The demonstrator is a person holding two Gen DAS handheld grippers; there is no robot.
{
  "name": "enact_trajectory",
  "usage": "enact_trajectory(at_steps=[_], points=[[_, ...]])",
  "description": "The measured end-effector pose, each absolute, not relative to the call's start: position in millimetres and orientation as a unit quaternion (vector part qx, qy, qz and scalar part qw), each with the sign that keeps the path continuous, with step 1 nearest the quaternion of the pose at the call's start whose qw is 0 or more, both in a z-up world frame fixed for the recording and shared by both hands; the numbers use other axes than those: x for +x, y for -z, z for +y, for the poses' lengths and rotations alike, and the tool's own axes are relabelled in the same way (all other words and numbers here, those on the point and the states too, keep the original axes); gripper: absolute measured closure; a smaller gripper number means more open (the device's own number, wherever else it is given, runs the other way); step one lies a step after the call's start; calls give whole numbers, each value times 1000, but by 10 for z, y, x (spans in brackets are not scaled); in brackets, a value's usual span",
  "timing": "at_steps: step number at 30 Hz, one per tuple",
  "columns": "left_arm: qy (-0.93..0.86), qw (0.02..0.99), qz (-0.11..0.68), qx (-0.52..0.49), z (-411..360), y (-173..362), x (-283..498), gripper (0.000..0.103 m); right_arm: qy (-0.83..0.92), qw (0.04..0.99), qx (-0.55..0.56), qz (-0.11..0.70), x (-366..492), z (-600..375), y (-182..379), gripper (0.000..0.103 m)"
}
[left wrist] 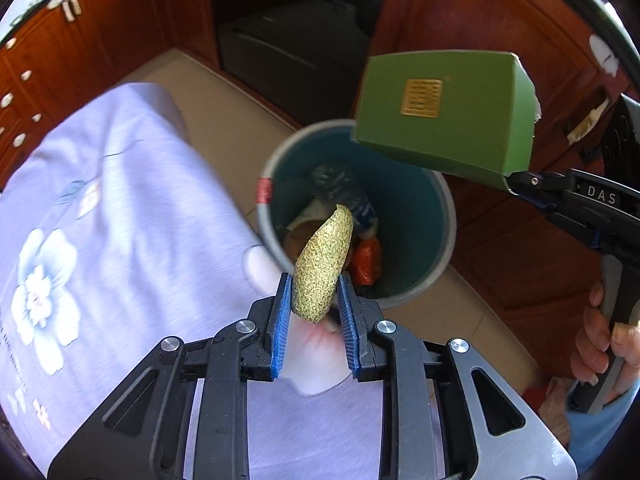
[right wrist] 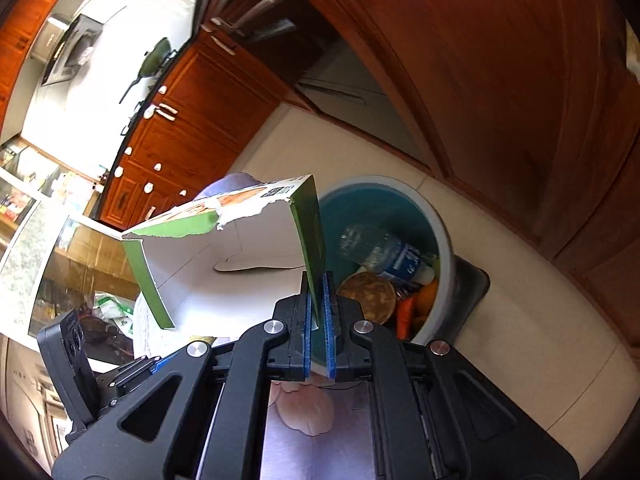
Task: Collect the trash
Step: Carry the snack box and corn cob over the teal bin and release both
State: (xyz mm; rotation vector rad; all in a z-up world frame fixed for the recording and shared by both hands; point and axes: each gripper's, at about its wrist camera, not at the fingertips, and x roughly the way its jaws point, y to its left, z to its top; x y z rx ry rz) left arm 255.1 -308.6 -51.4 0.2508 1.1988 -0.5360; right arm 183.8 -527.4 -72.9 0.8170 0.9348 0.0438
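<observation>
The floor (left wrist: 224, 92) was pale tile, with dark red wooden cabinets (left wrist: 472, 12) around it. A table draped in a lilac flowered cloth (left wrist: 100, 208) filled the left of the left wrist view.

A round bin (left wrist: 416, 216), grey outside and teal inside, stood on the floor just beside the cloth's edge. It also showed in the right wrist view (right wrist: 444, 224). Inside lay a clear plastic bottle (right wrist: 384, 252) with a blue label, a round brown lid (right wrist: 368, 296) and an orange wrapper (right wrist: 406, 312).

A torn green cardboard box (left wrist: 444, 116) hung above the bin's far right rim. The right gripper (left wrist: 516, 186) was clamped almost fully closed on one thin wall of it. In the right wrist view that wall stood between the blue pads (right wrist: 308, 320) of the right gripper (right wrist: 319, 320), and the box (right wrist: 228, 256) showed its white inside and ragged torn edge.

The left gripper (left wrist: 314, 304) was open only a little, its blue pads (left wrist: 280, 324) pressed on both sides of a yellow-green netted melon rind (left wrist: 324, 268). The rind pointed up and sat over the near rim of the bin.

A hand (left wrist: 600, 340) gripped the right gripper's handle at the right edge.
</observation>
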Motion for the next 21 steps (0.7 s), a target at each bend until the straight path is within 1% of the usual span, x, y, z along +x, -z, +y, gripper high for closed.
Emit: enact_trajectory(at_steps=[7,9,10,11,15,16,17,18,19,20,21], points=[[267,763,575,124,-3311,797,2611,77,-6,801,386,458,1851,-5326,916,97],[268,760,578,124,-3340,845,2620,73,-2,798,387,463,1853,-5327,957,97],[268,761,578,124,-3342,853,2632,63,-1,797,386,465,1858,-5322,971,97],[268,763,575,124,-3346,858,2635,57,0,795,386,467,1861,-5312,983,97],[267,765,574,120,-3292,857,2635,54,0,792,383,476,1886,-5267,1022,97],[266,766,573,120,-3277,853,2632,51,0,790,382,479,1889,-5254,1035,97],[264,768,572,120,-3273,853,2622,44,1,789,381,482,1895,-5248,1049,97],[262,769,570,119,-3239,840,2610,40,1,787,381,485,1897,-5238,1065,97],[260,771,569,119,-3218,834,2607,32,1,786,380,487,1907,-5230,1066,96],[258,774,566,119,-3208,826,2599,26,1,786,379,489,1899,-5216,1075,94],[255,776,564,121,-3198,822,2597,22,0,784,379,491,1906,-5202,1082,91]])
